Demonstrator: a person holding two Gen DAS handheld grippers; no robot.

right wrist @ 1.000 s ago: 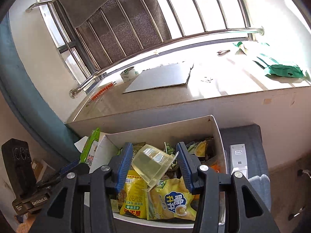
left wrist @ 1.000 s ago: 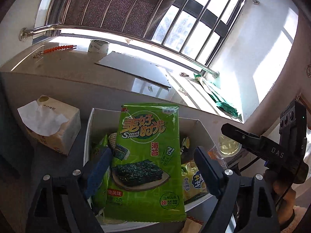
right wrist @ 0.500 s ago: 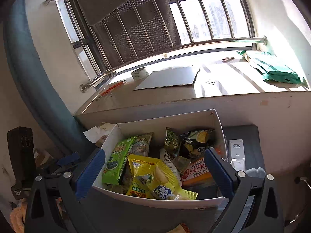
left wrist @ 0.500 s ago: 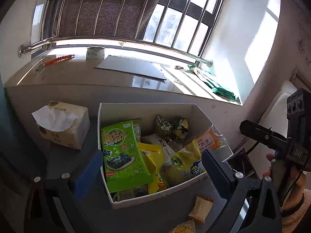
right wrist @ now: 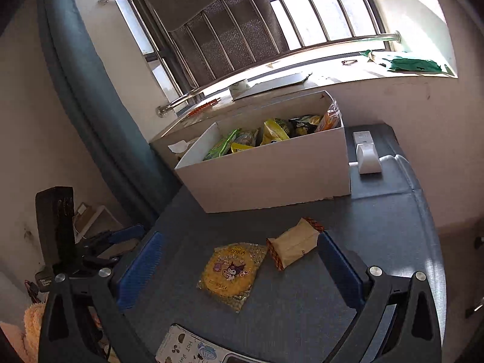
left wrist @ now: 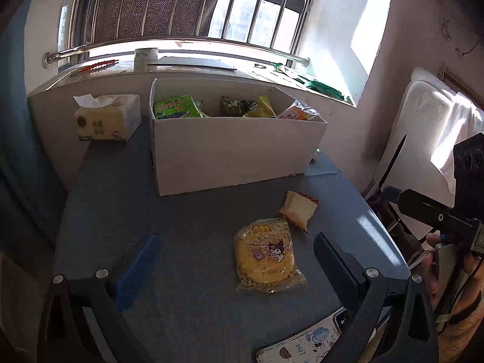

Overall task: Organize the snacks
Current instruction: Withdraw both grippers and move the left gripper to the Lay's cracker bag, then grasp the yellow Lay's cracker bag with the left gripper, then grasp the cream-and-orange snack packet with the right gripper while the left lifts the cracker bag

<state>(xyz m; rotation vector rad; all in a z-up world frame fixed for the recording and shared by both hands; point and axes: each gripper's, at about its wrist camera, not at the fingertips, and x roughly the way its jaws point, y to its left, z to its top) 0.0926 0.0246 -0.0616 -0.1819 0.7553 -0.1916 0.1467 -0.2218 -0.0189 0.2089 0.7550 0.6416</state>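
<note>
Both grippers have pulled back from the white cardboard box (left wrist: 236, 151), so the seaweed packet (left wrist: 177, 107) and other crinkly snack bags now lie inside it, well ahead of the wide-open, empty left gripper (left wrist: 236, 260) and right gripper (right wrist: 239, 260). Between the left gripper's blue ribbed pads lies a round yellow noodle pack (left wrist: 266, 254), with a small beige pouch (left wrist: 298, 208) just beyond. Around them spreads the grey-blue desk (left wrist: 187, 217), a tissue box (left wrist: 107, 118) left of the box, under a barred window (left wrist: 242, 9).

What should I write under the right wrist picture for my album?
Open claw above a yellow snack packet and a tan packet, with the white snack box behind.
</note>
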